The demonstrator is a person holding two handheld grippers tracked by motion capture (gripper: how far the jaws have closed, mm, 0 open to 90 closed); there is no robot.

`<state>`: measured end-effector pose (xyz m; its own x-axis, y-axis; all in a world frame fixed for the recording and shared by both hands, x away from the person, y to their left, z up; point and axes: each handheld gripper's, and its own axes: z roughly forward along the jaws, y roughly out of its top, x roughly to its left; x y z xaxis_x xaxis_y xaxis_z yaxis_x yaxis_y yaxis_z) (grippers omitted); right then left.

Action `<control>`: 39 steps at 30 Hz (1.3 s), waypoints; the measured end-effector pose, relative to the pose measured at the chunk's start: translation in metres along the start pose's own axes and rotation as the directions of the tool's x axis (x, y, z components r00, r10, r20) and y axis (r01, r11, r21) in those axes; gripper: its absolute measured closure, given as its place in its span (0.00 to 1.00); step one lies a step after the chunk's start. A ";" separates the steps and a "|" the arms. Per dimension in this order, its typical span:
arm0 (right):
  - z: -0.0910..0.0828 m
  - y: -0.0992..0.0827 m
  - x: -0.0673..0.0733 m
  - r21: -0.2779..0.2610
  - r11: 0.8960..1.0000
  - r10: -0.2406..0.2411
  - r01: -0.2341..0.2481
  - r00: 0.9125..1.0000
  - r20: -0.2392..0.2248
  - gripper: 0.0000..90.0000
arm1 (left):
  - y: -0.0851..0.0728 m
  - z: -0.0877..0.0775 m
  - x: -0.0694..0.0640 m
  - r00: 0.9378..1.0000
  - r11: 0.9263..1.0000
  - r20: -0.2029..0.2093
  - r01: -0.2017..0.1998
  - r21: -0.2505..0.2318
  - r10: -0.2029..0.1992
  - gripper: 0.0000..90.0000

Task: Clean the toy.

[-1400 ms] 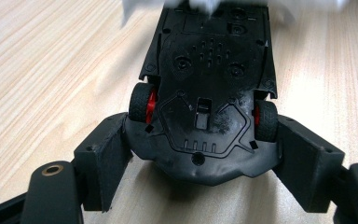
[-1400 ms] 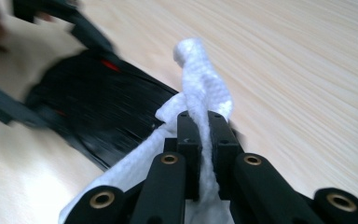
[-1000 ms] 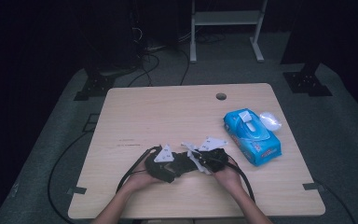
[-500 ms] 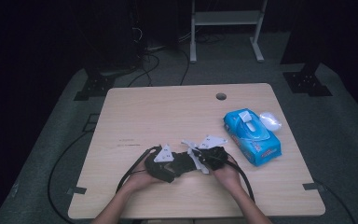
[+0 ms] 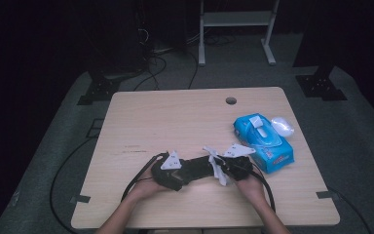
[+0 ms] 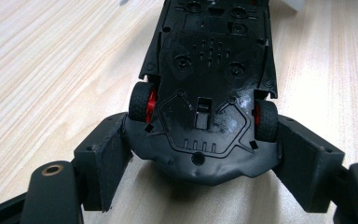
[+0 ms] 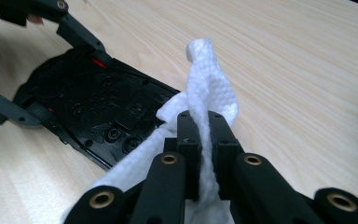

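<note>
A black toy car (image 6: 205, 93) with red wheel hubs lies upside down on the table, its underside facing up. My left gripper (image 6: 200, 158) is shut on one end of it, a pad (image 6: 105, 163) pressed against each side by the wheels. In the high view the left gripper (image 5: 187, 170) points right along the car (image 5: 199, 167). My right gripper (image 7: 204, 135) is shut on a white wet wipe (image 7: 209, 93), which sticks up between the jaws and hangs down over the near end of the car (image 7: 98, 116). From above, the right gripper (image 5: 222, 168) and its wipe (image 5: 216, 163) meet the car's right end.
A blue pack of wipes (image 5: 263, 139) lies just right of the right hand, with a small white object (image 5: 282, 126) at its far corner. The wooden table (image 5: 175, 117) has a cable hole (image 5: 231, 101) near its far edge. Both cables trail off the near edge.
My right gripper has shifted a little to the right with the wipe still held. The left gripper and the car have stayed put.
</note>
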<state>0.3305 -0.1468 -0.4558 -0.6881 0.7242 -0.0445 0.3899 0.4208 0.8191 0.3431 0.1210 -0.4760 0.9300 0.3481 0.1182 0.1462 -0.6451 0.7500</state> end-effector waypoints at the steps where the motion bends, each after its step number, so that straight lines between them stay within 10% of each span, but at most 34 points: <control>1: -0.001 -0.001 0.001 -0.002 1.000 0.002 -0.002 1.000 -0.001 0.94 | 0.000 0.000 0.000 1.000 1.000 0.001 -0.001 -0.001 0.001 0.27; 8: 0.000 0.002 0.018 0.004 0.998 -0.069 0.069 0.997 -0.047 0.94 | 0.000 0.000 -0.001 1.000 1.000 -0.002 0.002 0.002 -0.002 0.27; 39: -0.018 -0.016 0.001 0.007 1.000 0.001 -0.001 0.999 -0.035 0.94 | -0.001 -0.001 0.001 1.000 1.000 0.006 0.005 -0.004 -0.005 0.27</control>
<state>0.3128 -0.1628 -0.4583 -0.7089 0.7049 -0.0237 0.3945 0.4241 0.8152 0.3437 0.1220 -0.4759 0.9311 0.3474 0.1109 0.1493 -0.6405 0.7533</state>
